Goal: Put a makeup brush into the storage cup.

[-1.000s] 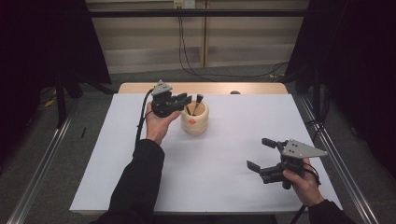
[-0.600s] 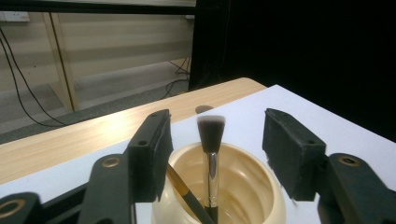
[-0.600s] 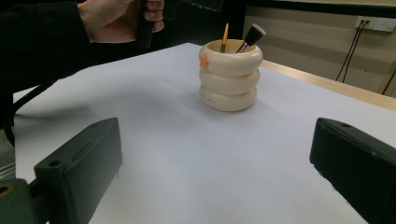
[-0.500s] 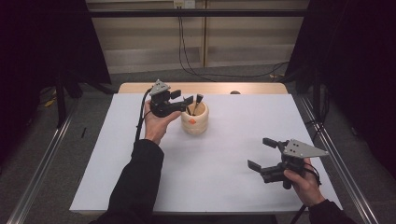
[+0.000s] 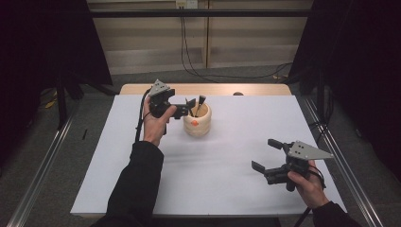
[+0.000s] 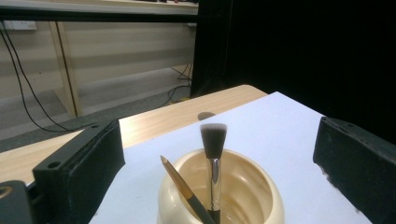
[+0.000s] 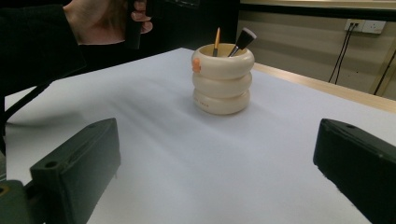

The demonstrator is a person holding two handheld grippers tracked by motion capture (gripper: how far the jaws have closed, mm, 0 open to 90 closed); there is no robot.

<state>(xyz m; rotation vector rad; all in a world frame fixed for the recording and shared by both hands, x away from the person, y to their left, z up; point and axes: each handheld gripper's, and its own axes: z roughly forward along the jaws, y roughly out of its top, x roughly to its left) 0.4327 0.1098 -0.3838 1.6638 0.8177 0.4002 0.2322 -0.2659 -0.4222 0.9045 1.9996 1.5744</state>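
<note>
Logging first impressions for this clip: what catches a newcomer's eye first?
The cream ringed holder at the far middle of the white table, with two brushes standing inside. The left gripper hovers beside its rim, its jaws just opened wide and empty; the right gripper waits open, near right.

1. We see the white surface [image 5: 213, 175] evenly lit from above, while the room to both sides falls into near black.
2. We note a soft, smeared shadow on the sheet beside the cream holder [image 7: 223, 79] in the right gripper view; no hard glare shows.
3. We find the high view slightly grainy and soft.
4. In both gripper views the near black tongs are blurred, and the brush [image 6: 213, 154] bristles look a little soft.
5. We see the straight wall lines bend mildly toward the edges.
</note>
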